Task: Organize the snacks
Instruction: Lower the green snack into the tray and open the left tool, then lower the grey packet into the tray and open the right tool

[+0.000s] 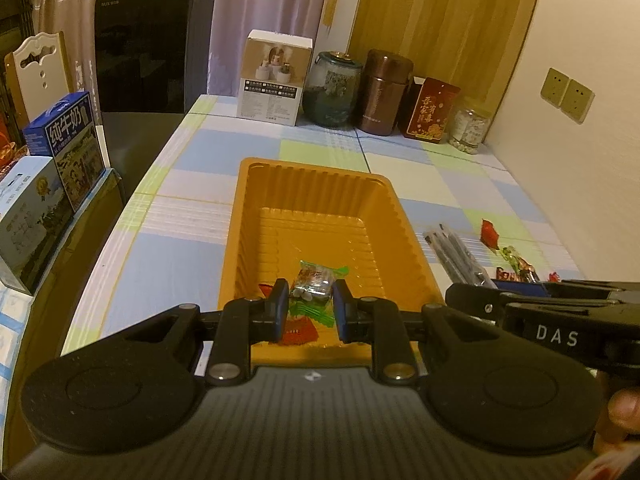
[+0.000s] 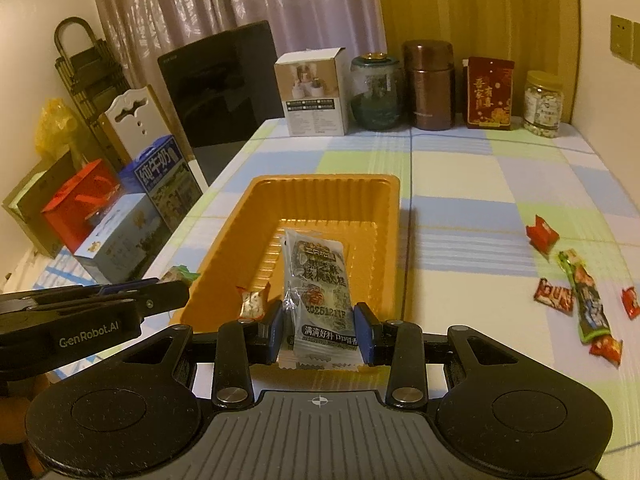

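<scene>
Left gripper: fingers closed on a small green-ended candy, held over the near end of the orange tray. A red-wrapped piece lies on the tray floor below it.

Right gripper: fingers clamped on a flat grey snack packet, upright over the same tray. A small wrapped sweet sits at the tray's near left wall.

Loose snacks lie on the checked desk, right of tray, well apart from it
</scene>
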`<state>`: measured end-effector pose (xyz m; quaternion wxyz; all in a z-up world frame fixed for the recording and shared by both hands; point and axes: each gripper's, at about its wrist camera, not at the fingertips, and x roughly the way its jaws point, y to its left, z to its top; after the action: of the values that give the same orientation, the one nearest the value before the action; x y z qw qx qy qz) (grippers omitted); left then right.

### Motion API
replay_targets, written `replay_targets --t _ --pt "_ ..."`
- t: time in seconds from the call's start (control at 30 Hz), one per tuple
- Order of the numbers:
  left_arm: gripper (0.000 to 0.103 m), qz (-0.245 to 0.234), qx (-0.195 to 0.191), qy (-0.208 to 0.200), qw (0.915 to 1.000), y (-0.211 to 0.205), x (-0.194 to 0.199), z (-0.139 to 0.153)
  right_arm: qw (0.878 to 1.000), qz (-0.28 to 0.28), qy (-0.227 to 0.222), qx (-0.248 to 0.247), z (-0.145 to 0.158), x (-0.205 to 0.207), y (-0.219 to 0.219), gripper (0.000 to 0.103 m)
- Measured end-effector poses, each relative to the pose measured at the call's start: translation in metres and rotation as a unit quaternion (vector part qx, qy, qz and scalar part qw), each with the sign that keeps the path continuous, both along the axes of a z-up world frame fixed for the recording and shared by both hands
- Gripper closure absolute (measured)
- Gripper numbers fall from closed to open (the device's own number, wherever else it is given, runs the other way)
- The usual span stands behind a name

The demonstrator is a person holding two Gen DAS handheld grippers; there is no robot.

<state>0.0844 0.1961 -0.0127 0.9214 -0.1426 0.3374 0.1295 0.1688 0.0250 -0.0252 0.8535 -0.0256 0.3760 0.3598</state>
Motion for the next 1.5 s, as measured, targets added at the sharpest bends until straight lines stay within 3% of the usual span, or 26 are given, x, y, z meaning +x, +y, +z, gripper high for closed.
replay_targets --t 0.47,0.53,0.57,0.6,1.5 --pt "0.082 -0.021 -0.006 0.027 0.9994 0.008 0.049 -0.031 1.0 -0.01 0.024 -0.006 -0.026 0.042 0.011 0.066" --pt "0.078 -0.024 -0.004 0.031 0.9992 0.009 0.054 -0.036 1.0 -0.012 0.028 -0.005 -0.03 0.045 0.011 0.066" --pt "0.069 -0.023 0.001 0.035 0.9991 0.009 0.055 -0.037 0.999 -0.013 0.03 -0.005 -0.03 0.045 0.012 0.066" --pt "0.064 -0.021 0.006 0.036 0.9991 0.009 0.055 -0.038 0.999 -0.013 0.032 -0.005 -0.032 0.046 0.011 0.066" --pt "0.064 0.013 0.009 0.038 0.9992 0.034 0.034 -0.033 0.999 -0.001 0.04 -0.003 -0.036 0.054 0.036 0.065"
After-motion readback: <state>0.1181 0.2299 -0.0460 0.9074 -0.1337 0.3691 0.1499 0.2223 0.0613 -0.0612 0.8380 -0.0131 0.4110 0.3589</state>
